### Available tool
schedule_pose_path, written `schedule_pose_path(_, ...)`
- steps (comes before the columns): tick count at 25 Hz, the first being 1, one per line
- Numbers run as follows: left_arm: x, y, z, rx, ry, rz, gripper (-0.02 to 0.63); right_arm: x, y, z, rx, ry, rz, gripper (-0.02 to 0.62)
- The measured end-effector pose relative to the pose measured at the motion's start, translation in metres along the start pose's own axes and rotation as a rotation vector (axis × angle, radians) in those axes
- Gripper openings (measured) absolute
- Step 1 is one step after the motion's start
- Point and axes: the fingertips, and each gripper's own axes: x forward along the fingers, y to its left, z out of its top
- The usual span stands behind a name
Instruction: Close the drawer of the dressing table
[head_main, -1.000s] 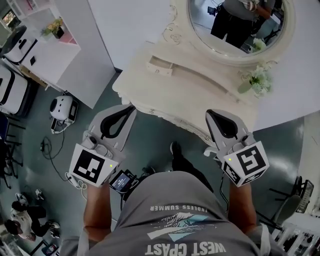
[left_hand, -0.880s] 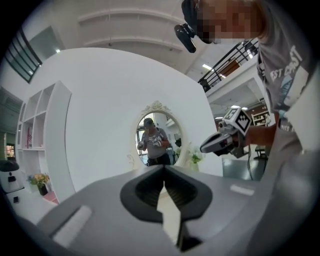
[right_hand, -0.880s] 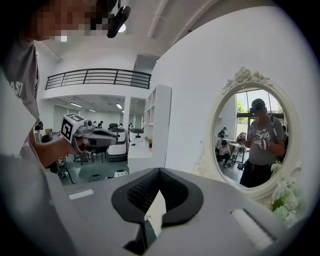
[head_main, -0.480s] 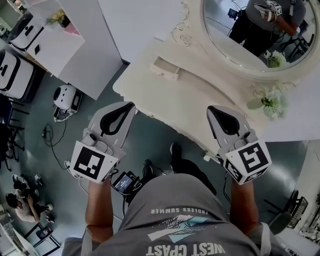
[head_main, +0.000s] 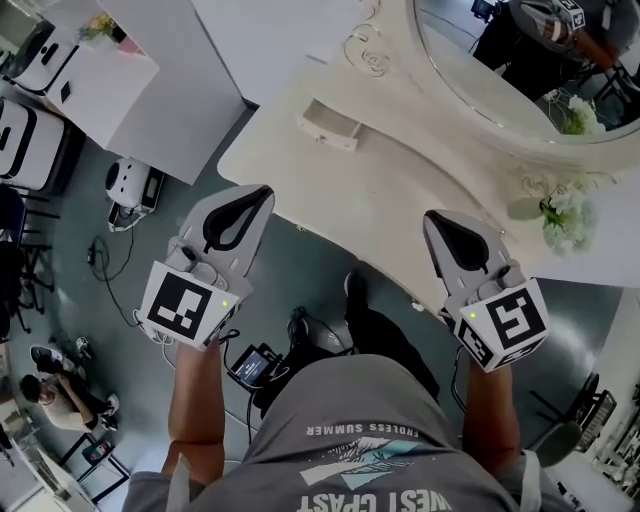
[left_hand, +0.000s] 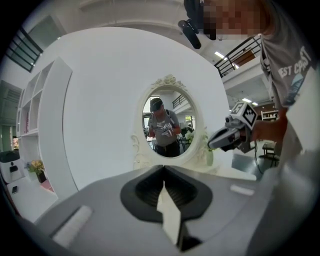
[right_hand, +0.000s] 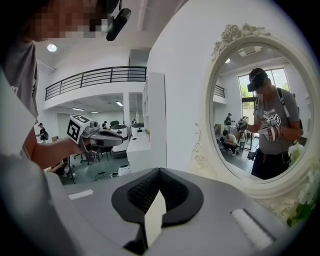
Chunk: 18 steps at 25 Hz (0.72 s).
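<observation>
The cream dressing table (head_main: 400, 190) fills the upper middle of the head view, with its oval mirror (head_main: 530, 70) at the top right. A small drawer (head_main: 330, 122) juts out of the raised back ledge at the table's left. My left gripper (head_main: 262, 190) is shut and empty, its tip at the table's front left edge, below the drawer and apart from it. My right gripper (head_main: 432, 216) is also shut and empty, its tip over the front edge further right. In the gripper views the left gripper (left_hand: 163, 167) and right gripper (right_hand: 159, 170) both point at the mirror.
A vase of white flowers (head_main: 565, 215) stands on the table's right end. A white shelf unit (head_main: 170, 80) flanks the table on the left, with a small white machine (head_main: 130, 185) and cables on the floor beside it. My shoes (head_main: 355, 290) stand under the table's edge.
Both grippers have moved forward toward the table and a little lower. The table and drawer now look nearer, and both tips reach its front edge. The jaws stay shut.
</observation>
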Motion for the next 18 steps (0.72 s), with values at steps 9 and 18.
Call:
schedule_pose_path(9, 0.048, 0.018, -0.031, -0.02, 0.054, -0.023, 0.003, 0.026, -0.03, -0.026, 0.051, 0.038, -0.012, 0.002)
schedule_pose_path(18, 0.087, 0.031, -0.083, -0.058, 0.119, -0.038, 0.003, 0.056, -0.04, -0.059, 0.078, 0.089, 0.006, 0.002)
